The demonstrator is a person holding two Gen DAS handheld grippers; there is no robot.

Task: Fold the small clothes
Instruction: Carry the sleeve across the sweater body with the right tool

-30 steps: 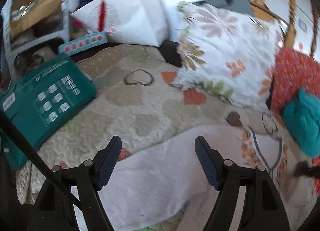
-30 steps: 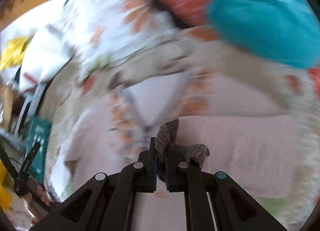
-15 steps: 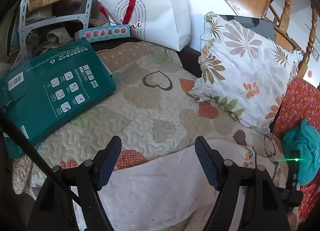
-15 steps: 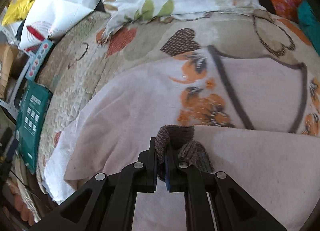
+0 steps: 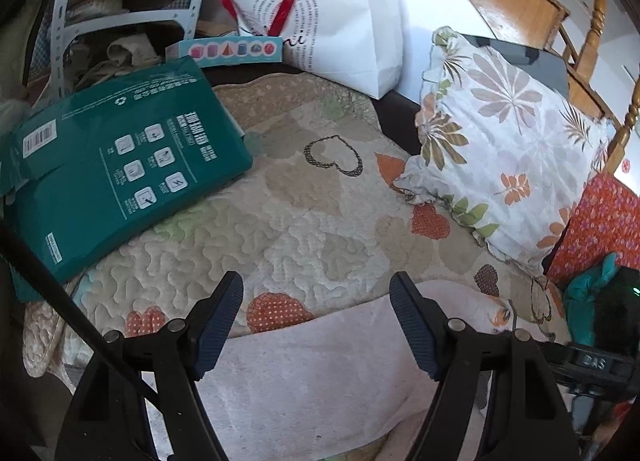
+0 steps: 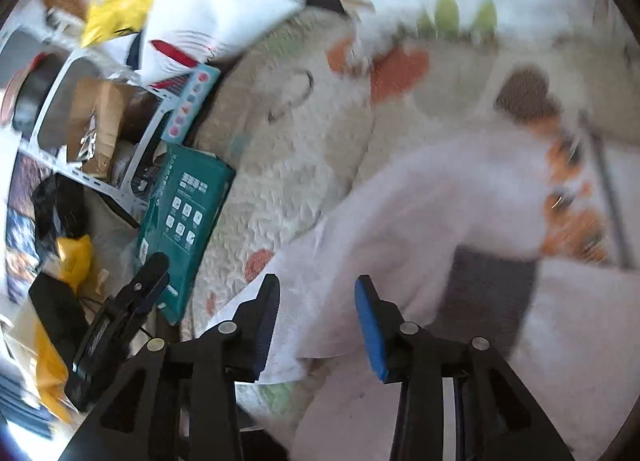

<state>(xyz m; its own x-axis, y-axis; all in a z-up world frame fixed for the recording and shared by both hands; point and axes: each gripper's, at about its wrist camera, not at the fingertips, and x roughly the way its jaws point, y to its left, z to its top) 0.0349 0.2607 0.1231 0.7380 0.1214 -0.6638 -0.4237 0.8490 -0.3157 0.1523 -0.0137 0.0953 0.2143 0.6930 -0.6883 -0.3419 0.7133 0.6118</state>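
Fingers of the right gripper point(image 6: 316, 325) are being opened, nothing clamped; the left gripper point(image 5: 316, 325) is being held wide. A pale pink garment point(image 5: 320, 373) is lying on the quilted bed point(image 5: 280, 237), seemingly part-folded.

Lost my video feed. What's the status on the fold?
Left hand-held gripper open, empty. Right hand-held gripper opening, nothing between pads. Pink garment on quilt. Nothing in the way.

1. Pale pink garment point(image 5: 320, 373) w/ orange print & dark line trim, spread mostly flat on the bed quilt, partly folded over itself.
2. Grey-brown knit patch point(image 6: 492, 293) lies on it, blurred.
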